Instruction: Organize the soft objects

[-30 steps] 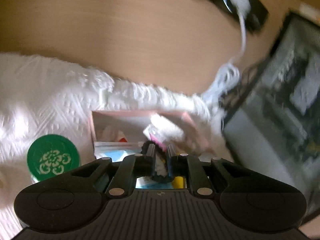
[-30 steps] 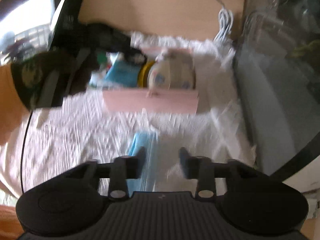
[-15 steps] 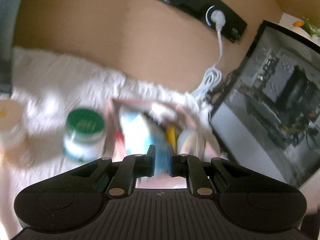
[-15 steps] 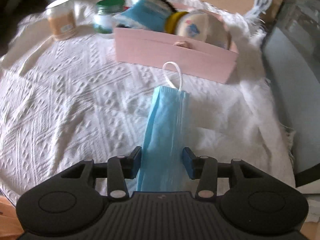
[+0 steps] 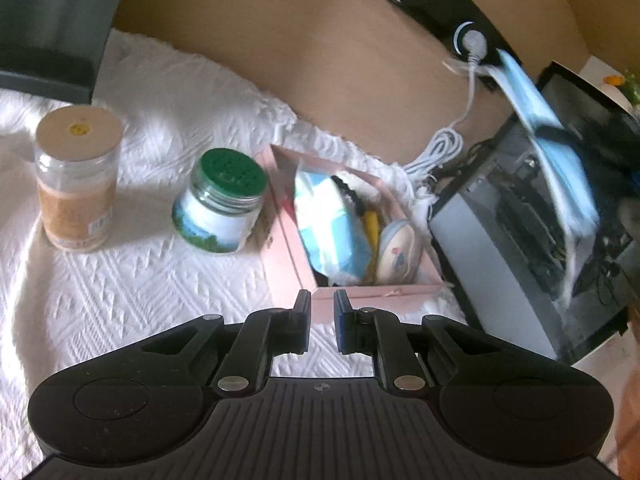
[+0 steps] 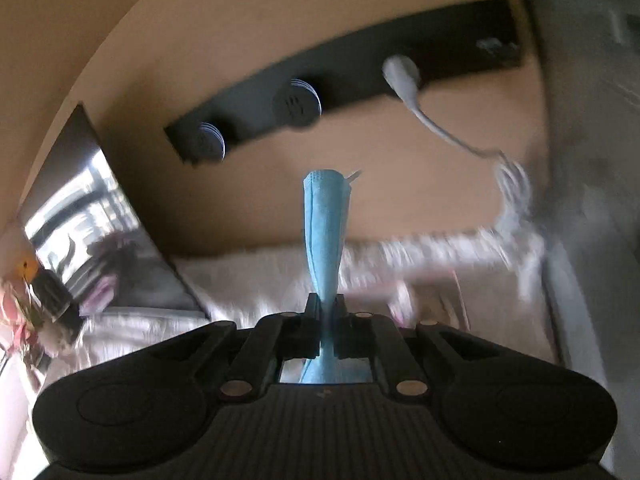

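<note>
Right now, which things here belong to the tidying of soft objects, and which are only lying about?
Part of the job:
- blue face mask, pinched in the right gripper
- pink box with soft items inside
- left gripper, shut, empty

Only lying about:
- green-lidded jar
- spice jar
- white cable
- power strip

No writing is showing clearly enough to be read in either view. The jar with the green lid, sitting at about ten o'clock from the pink box, is carrying a raised pattern on its lid and a picture label, both too blurred to make out. The jar with the tan lid, at nine o'clock from the green-lidded one, is showing only a small yellow mark and an unreadable sticker.
</note>
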